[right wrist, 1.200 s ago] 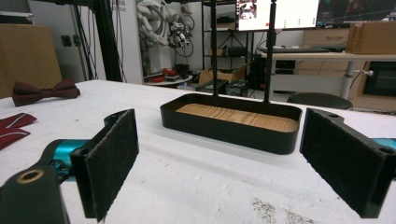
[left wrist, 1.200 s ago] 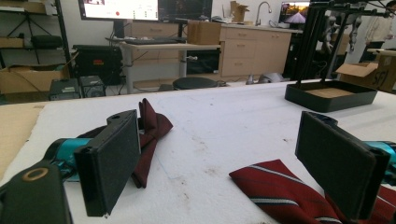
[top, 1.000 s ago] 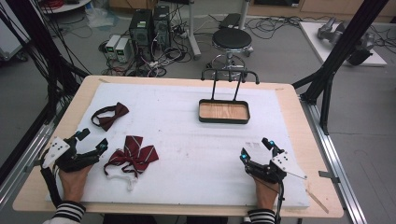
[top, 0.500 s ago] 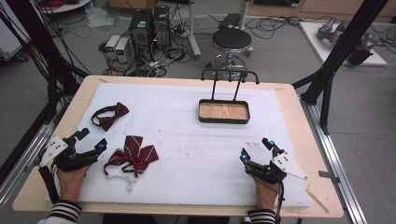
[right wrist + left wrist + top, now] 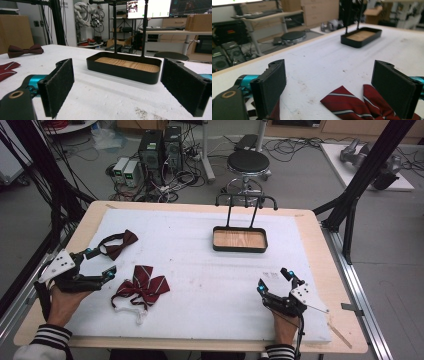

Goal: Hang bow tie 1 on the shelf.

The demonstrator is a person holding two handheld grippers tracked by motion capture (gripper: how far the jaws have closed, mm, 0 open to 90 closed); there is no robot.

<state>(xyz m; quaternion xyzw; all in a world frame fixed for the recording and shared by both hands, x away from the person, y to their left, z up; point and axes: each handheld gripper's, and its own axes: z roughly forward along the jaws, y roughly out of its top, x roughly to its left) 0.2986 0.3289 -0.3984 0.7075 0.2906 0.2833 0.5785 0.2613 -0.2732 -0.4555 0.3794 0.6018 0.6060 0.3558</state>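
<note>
A red striped bow tie (image 5: 142, 287) lies on the white mat (image 5: 200, 270) at the front left. A plain dark maroon bow tie (image 5: 117, 244) lies farther back. My left gripper (image 5: 100, 261) stands open between the two ties with nothing in its jaws. In the left gripper view the striped bow tie (image 5: 352, 103) lies low between the open jaws of the left gripper (image 5: 332, 87). My right gripper (image 5: 273, 280) rests open at the front right. In the right gripper view the right gripper (image 5: 117, 87) faces a black tray (image 5: 122, 71) with a wooden floor.
The black tray (image 5: 240, 249) stands at the back middle of the mat, with a tall black rail rising from its far side. A stool (image 5: 248, 162) and computer boxes (image 5: 160, 145) stand on the floor beyond the table. Black frame posts flank both sides.
My left gripper has shifted slightly forward, toward the maroon bow tie, and its jaws stand a little wider apart. The right gripper and both ties have not moved.
</note>
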